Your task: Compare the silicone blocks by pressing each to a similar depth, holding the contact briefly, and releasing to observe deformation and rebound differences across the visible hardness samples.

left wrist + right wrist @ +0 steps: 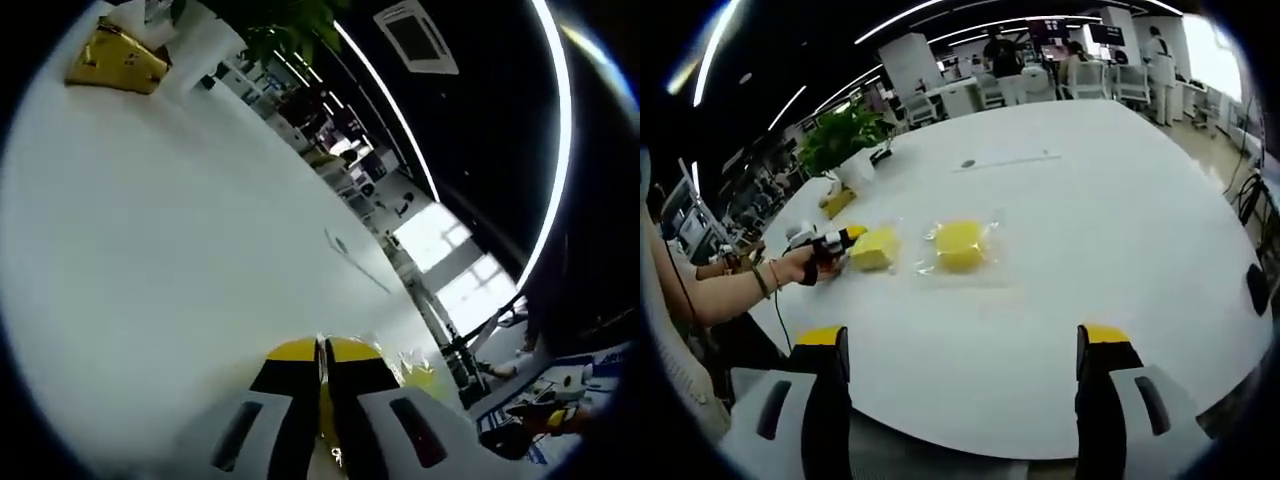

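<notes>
Your left gripper (322,375) is closed right against a yellow block (874,248); a second bagged block (960,245) lies beside it on the white table (1090,230). Your right gripper (962,345) hangs wide apart over the near edge. Potted plant (845,140) behind, no readable labels

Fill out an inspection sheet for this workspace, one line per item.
Surface: white table, mostly bare.
Job's things: two yellow blocks in clear wrap, left block and right block, apart.
Clutter: potted plant; yellow packet; small dark mark.
Grippers: left gripper at the left block, jaws together in its own view; right gripper wide open, off the blocks.
Cables: one by the table's right edge.
Surroundings: office, desks, chairs, people standing, ceiling light strips.
</notes>
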Motion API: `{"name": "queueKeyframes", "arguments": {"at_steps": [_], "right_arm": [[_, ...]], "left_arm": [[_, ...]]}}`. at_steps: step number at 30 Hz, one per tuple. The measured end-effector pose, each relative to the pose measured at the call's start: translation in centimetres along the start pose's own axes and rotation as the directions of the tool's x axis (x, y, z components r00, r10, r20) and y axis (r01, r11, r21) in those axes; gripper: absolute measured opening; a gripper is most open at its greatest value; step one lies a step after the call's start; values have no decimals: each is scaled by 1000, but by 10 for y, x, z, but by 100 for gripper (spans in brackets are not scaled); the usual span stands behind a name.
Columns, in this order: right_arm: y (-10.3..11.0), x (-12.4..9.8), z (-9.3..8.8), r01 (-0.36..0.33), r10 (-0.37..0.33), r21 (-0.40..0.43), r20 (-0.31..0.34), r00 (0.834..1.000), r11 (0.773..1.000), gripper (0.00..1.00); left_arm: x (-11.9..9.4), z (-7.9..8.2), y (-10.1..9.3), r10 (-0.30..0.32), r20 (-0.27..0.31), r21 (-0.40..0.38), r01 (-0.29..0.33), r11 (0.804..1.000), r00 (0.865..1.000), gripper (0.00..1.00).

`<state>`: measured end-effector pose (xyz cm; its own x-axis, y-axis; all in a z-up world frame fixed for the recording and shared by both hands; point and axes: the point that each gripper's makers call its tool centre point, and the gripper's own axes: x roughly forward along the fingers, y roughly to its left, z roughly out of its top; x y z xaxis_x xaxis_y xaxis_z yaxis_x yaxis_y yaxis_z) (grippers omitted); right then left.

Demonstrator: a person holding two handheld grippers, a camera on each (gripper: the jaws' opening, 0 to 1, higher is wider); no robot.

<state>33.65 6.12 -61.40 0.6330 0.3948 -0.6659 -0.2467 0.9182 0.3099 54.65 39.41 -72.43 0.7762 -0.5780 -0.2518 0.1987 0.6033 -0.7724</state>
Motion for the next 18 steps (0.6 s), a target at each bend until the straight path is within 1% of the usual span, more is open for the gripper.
{"name": "queueKeyframes", "arguments": {"at_steps": [5, 7, 10, 11, 12, 13, 14, 15, 16, 17, 18], "right_arm": [[-1, 0, 0, 0, 0, 2, 1, 1000, 1000, 88], [-1, 0, 0, -3, 3, 1, 4, 1000, 1000, 88], [2, 0, -1, -13, 13, 8, 4, 1000, 1000, 84], [2, 0, -1, -13, 13, 8, 4, 1000, 1000, 84], [2, -1, -1, -15, 15, 8, 6, 1000, 1000, 84], [3, -1, -2, -18, 18, 9, 8, 1000, 1000, 84], [5, -1, -2, -26, 26, 14, 14, 1000, 1000, 84], [6, -1, -2, -32, 31, 17, 17, 999, 999, 84], [7, -1, -3, -36, 36, 18, 19, 999, 999, 83], [8, -1, -4, -40, 40, 18, 19, 999, 999, 83], [8, -2, -4, -43, 43, 16, 18, 999, 999, 83]], "left_arm": [[0, 1, -8, -10, -2, 47, 10, 999, 1000, 0], [-1, 1, -12, -4, -3, 47, 4, 999, 1000, 0], [-2, 1, -15, 15, -11, 15, -14, 1000, 1000, 0], [-3, 1, -18, 8, -13, 23, -7, 1000, 1000, 0], [-4, -1, -21, 5, -23, 40, -4, 999, 1000, 0], [-6, -6, -20, 31, -55, 81, -27, 996, 998, 0], [-8, -9, -20, 43, -79, 109, -35, 993, 996, 0], [-9, -11, -21, 46, -90, 128, -35, 991, 995, 0], [-9, -11, -24, 44, -86, 135, -33, 990, 995, 0], [-10, -13, -26, 52, -93, 145, -38, 989, 994, 0], [-11, -12, -26, 63, -87, 157, -49, 986, 994, 0]]}}
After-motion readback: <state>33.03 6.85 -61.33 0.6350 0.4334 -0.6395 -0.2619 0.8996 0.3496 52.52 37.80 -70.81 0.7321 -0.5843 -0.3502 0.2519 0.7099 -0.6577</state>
